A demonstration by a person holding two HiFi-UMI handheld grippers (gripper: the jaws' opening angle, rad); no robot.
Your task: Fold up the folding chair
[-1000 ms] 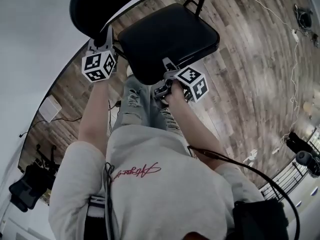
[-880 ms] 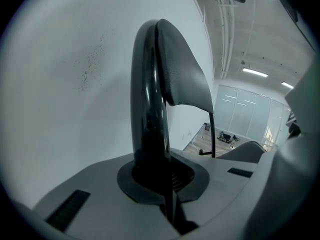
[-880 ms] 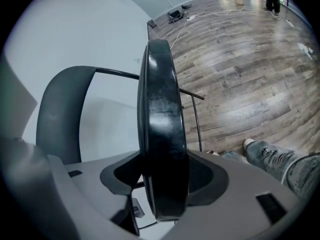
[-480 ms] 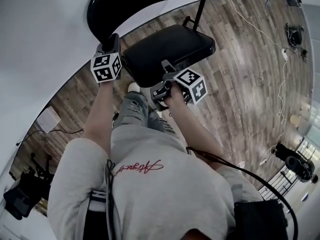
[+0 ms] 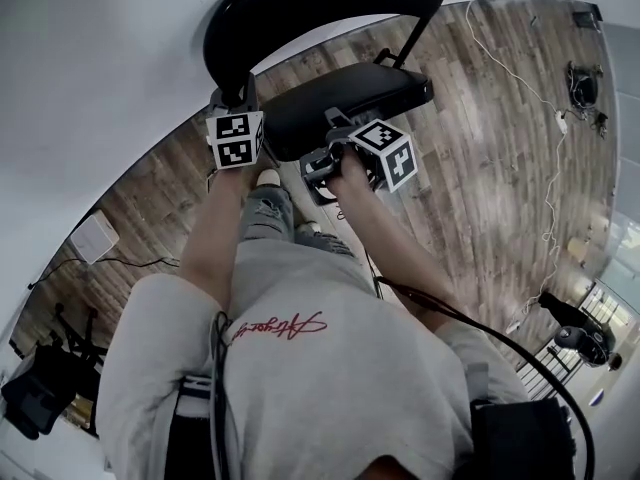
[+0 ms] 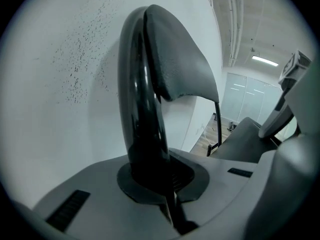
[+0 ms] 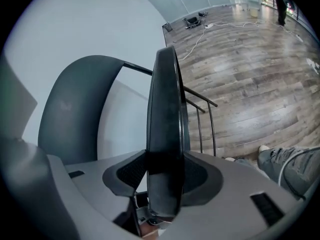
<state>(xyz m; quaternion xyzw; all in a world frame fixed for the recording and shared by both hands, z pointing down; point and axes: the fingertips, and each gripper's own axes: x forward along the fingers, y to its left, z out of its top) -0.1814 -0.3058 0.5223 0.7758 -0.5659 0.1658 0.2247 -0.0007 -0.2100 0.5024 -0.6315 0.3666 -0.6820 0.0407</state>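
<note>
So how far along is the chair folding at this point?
Done: both grips are set. The left gripper is shut on the backrest edge. The right gripper, jaws closing, has the seat front edge between them. In hand: the seat is tipped up, but a gap shows between it and the backrest. Left: closing that gap fully.

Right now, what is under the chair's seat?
Thin black frame tubes and the wooden floor show below the tilted seat. The tubes' lower ends and the floor straight beneath the seat are covered.
</note>
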